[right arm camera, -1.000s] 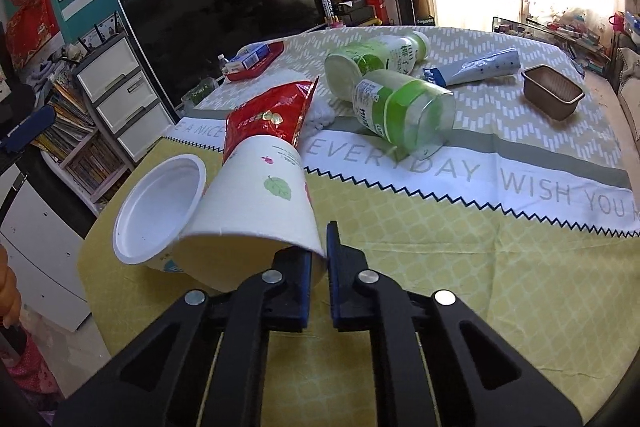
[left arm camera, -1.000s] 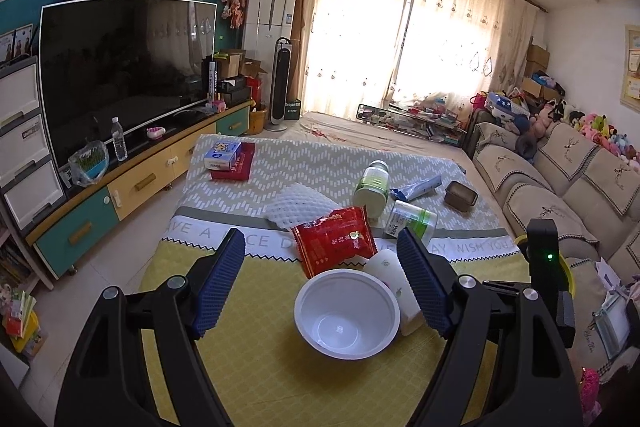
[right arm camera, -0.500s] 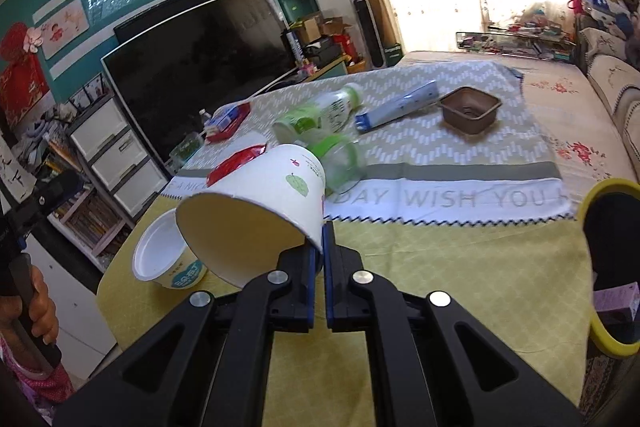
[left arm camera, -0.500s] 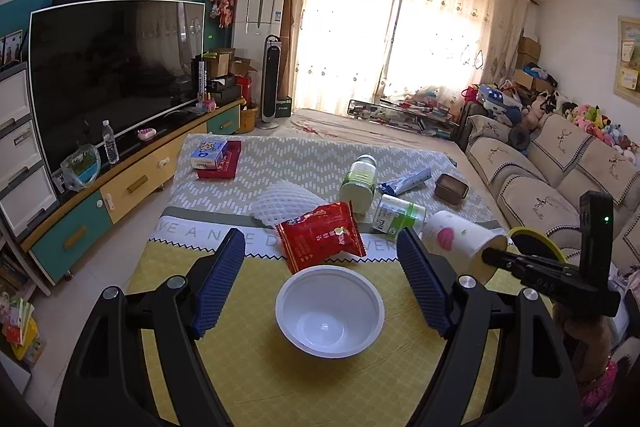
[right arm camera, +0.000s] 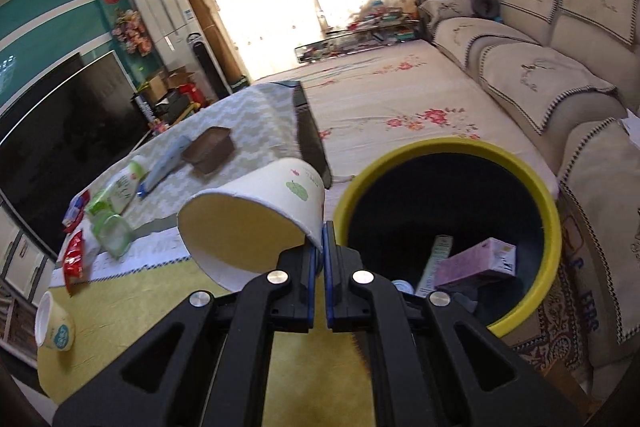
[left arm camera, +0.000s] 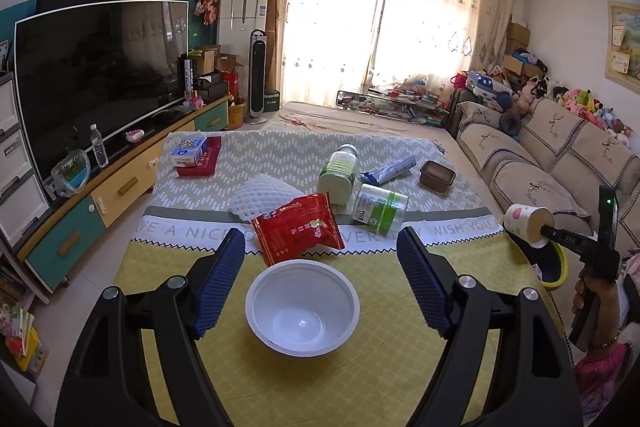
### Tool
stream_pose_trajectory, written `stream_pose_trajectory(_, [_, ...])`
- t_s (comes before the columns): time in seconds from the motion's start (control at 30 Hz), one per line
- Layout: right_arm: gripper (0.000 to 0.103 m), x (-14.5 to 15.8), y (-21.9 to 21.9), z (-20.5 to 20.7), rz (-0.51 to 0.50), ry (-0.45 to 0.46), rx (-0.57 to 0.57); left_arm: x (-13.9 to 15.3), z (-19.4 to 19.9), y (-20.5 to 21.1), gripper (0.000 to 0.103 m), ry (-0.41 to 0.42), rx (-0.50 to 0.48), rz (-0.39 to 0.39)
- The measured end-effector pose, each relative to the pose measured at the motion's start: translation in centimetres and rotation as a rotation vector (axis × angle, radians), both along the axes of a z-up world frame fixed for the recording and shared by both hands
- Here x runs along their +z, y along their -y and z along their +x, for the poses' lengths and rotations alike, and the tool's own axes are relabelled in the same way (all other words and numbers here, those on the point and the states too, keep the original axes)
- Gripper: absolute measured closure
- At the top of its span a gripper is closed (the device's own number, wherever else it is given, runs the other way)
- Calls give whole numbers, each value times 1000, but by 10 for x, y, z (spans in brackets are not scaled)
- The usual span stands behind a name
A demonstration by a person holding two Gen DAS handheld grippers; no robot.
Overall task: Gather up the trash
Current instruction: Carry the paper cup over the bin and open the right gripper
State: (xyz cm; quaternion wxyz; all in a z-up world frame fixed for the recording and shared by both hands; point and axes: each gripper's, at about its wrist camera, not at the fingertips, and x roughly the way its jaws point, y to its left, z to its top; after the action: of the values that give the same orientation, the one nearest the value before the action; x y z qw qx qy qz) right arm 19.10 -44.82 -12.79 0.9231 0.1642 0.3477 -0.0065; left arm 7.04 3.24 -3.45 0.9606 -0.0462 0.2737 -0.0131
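The left gripper [left arm camera: 320, 267] hung wide open, holding nothing, with a white bowl [left arm camera: 302, 313] on the table [left arm camera: 160, 267] between and just below its fingers and a red snack packet [left arm camera: 298, 227] just beyond. The right gripper [right arm camera: 319, 251] was clamped on the rim of a paper cup [right arm camera: 256, 223], tilted to its left, with the yellow-rimmed bin [right arm camera: 448, 151] just to its right.

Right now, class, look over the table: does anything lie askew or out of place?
Yes. Two green-and-white bottles lie tipped on their sides beside a red snack packet, and an empty white bowl sits alone. The right gripper holds a paper cup sideways by its rim.
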Motion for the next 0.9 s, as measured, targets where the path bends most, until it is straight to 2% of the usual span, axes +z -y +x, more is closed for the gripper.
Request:
stream_pose_trajectory(0.2, [99, -24, 30, 12, -17, -67, -117, -3, 6, 10, 26, -16, -22, 12])
stream_pose_trajectory(0.3, [91, -32, 41, 15, -7, -85, -162, -5, 10, 13, 26, -26, -30, 15])
stream_pose_trajectory(0.37, [69, -36, 46, 13, -6, -84, -185, -7, 11, 14, 26, -30, -34, 18])
stream_pose_trajectory(0.4, [66, -35, 48, 13, -6, -82, -193, -7, 12, 15, 26, -31, -35, 19])
stream_pose_trajectory(0.67, [64, -26, 41, 3, -5, -44, -168, -15, 14, 14, 26, -48, -45, 23])
stream_pose_trajectory(0.9, [63, -23, 28, 5, -11, -46, -127, -32, 22, 19, 26, -101, -70, 46])
